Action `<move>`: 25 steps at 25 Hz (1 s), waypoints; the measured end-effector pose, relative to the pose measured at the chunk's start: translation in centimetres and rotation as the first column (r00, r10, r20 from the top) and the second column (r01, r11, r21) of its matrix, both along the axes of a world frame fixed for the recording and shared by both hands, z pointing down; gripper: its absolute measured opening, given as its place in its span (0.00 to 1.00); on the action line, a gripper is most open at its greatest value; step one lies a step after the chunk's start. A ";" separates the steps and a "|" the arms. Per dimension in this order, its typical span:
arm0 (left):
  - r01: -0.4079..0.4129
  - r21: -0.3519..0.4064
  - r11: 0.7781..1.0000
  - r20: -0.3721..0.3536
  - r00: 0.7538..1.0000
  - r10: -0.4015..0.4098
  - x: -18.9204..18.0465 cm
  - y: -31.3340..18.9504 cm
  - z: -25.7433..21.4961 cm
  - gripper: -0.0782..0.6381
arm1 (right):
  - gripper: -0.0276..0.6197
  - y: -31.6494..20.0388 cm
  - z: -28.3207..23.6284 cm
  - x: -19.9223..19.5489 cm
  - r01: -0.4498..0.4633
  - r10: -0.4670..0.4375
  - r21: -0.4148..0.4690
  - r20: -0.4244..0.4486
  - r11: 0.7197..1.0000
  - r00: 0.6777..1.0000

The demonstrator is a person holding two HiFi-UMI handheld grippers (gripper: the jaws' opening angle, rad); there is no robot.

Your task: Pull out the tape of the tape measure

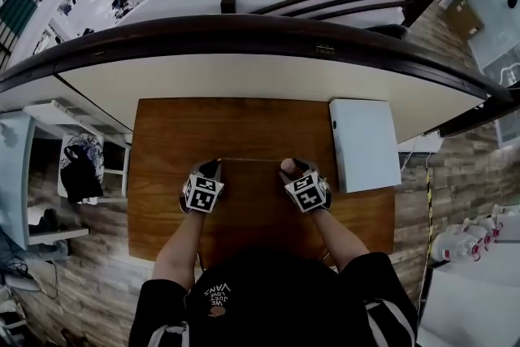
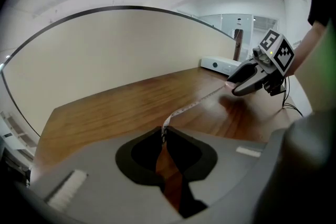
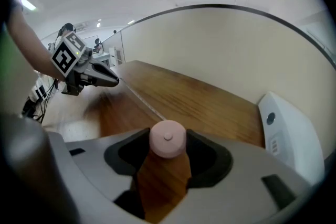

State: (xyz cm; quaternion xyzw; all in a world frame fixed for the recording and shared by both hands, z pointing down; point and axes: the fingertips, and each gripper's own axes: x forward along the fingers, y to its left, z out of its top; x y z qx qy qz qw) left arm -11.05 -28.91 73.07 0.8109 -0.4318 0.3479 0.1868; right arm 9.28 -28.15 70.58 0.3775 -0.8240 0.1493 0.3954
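Observation:
A small round pink tape measure (image 3: 168,139) sits between the jaws of my right gripper (image 3: 168,150), which is shut on it just above the wooden table (image 1: 244,122). Its thin white tape (image 2: 191,106) stretches out across the table to my left gripper (image 2: 164,134), whose jaws are shut on the tape's end. From the head view, the left gripper (image 1: 213,166) and the right gripper (image 1: 291,167) stand side by side near the table's middle. The tape (image 1: 248,160) runs as a fine line between them. The pink case (image 1: 286,166) shows at the right gripper's tip.
A flat white box (image 1: 364,144) lies on the table's right part, close beyond the right gripper; the same white box (image 3: 291,128) shows in the right gripper view. A cream wall with a dark curved rail (image 1: 244,28) borders the table's far edge.

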 end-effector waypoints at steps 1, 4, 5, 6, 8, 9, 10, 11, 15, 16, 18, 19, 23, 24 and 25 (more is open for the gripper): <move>-0.001 -0.012 1.000 0.007 1.000 0.001 0.0 -0.1 0.2 0.13 | 0.39 -0.1 0.2 0.0 -0.003 0.003 -0.006 0.000 1.000 1.000; -0.003 -0.029 1.000 0.030 1.000 0.004 0.2 -0.4 0.6 0.13 | 0.39 -0.2 1.1 0.2 -0.010 0.010 -0.025 -0.003 1.000 1.000; -0.003 -0.035 0.999 0.038 0.999 0.004 0.2 -0.5 0.7 0.13 | 0.39 -0.3 1.2 0.2 -0.014 0.014 -0.029 -0.002 0.999 1.000; -0.002 -0.041 0.999 0.045 0.999 0.004 0.2 -0.5 0.8 0.13 | 0.39 -0.4 1.3 0.2 -0.019 0.019 -0.031 0.001 0.999 1.000; 0.002 -0.055 0.999 0.059 0.998 0.001 0.1 -0.5 1.1 0.14 | 0.39 -0.4 1.3 0.1 -0.032 0.032 -0.040 0.001 0.999 0.999; 0.005 -0.060 0.998 0.068 0.998 -0.001 0.1 -0.5 1.2 0.15 | 0.39 -0.5 1.3 0.2 -0.036 0.036 -0.042 -0.003 0.998 0.999; 0.011 -0.064 0.998 0.075 0.997 -0.006 -0.1 -0.5 1.4 0.16 | 0.39 -0.5 1.4 0.3 -0.040 0.040 -0.041 -0.008 0.998 0.999; 0.017 -0.069 0.997 0.081 0.997 -0.012 -0.2 -0.4 1.5 0.19 | 0.39 -0.6 1.5 0.4 -0.045 0.045 -0.039 -0.012 0.998 0.999; 0.036 -0.083 0.996 0.089 0.996 -0.028 -0.8 -0.3 1.7 0.27 | 0.39 -0.8 1.6 1.0 -0.077 0.077 -0.027 -0.022 0.997 0.997; 0.038 -0.082 0.996 0.092 0.995 -0.031 -0.9 -0.3 1.6 0.27 | 0.39 -0.8 1.5 1.2 -0.086 0.085 -0.025 -0.025 0.996 0.996; 0.044 -0.077 0.996 0.095 0.995 -0.037 -1.0 -0.3 1.4 0.27 | 0.39 -0.7 1.3 1.5 -0.097 0.097 -0.027 -0.027 0.995 0.995; 0.047 -0.075 0.996 0.095 0.995 -0.040 -1.1 -0.2 1.3 0.27 | 0.39 -0.6 1.2 1.6 -0.101 0.100 -0.028 -0.025 0.995 0.995; 0.052 -0.060 0.997 0.089 0.995 -0.046 -1.3 -0.1 0.7 0.27 | 0.39 -0.3 0.8 1.8 -0.114 0.113 -0.020 -0.014 0.993 0.993; 0.053 -0.056 0.997 0.086 0.995 -0.048 -1.3 -0.1 0.5 0.27 | 0.39 -0.2 0.6 1.9 -0.117 0.117 -0.016 -0.009 0.993 0.993; 0.055 -0.051 0.997 0.083 0.995 -0.050 -1.2 -0.1 0.3 0.27 | 0.39 -0.2 0.4 2.0 -0.121 0.121 -0.012 -0.005 0.993 0.993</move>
